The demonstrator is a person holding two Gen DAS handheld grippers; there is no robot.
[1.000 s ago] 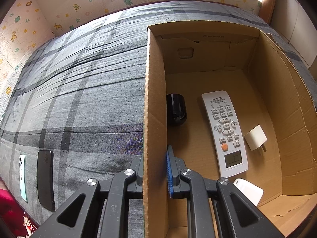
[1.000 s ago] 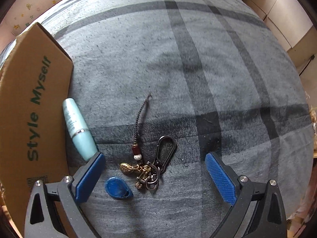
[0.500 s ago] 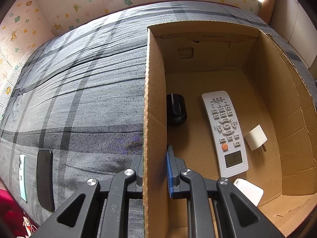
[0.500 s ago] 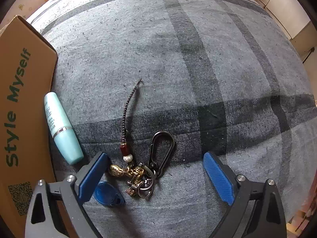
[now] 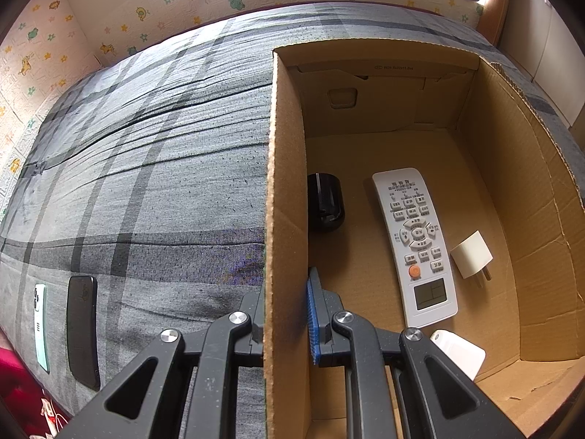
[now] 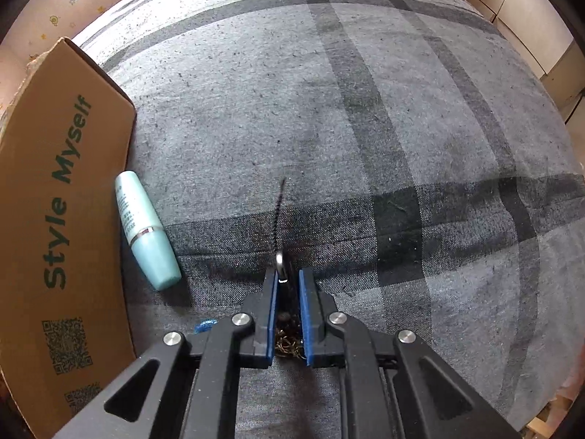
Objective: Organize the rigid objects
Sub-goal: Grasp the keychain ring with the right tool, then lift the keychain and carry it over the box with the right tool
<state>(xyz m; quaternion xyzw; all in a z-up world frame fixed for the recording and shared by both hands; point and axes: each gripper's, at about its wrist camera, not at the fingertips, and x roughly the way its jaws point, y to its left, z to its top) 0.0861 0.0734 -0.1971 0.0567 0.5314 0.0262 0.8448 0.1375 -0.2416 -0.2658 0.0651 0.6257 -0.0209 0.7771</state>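
Two tools are at work on a bed covered in grey plaid cloth (image 6: 365, 109); the left tool (image 5: 287, 314) is clamped narrow on the near side wall of an open cardboard box (image 5: 285, 183), one finger outside the wall and the blue-padded one inside; the right tool (image 6: 287, 314) has just pressed its blue pads together on a keychain (image 6: 282, 267), whose carabiner tip and black braided cord stick out ahead of the pads while brass charms show between them lower down; a scrap of blue tag (image 6: 204, 325) peeks out beside the left finger. Just left of that grip a pale turquoise cosmetic tube (image 6: 144, 234) lies on the cloth, close along the box's outer wall printed "Style Myself", apart from the keychain. Inside the box lie a black cylindrical object (image 5: 325, 203) against the gripped wall, a white remote control (image 5: 416, 245) in the middle, a white plug adapter (image 5: 471, 256) just right of the remote, and a white charger (image 5: 457, 353) partly hidden behind the tool's arm. Outside the box, at the bed's left edge, a black phone (image 5: 83, 329) and a mint-green phone (image 5: 41, 325) lie side by side.
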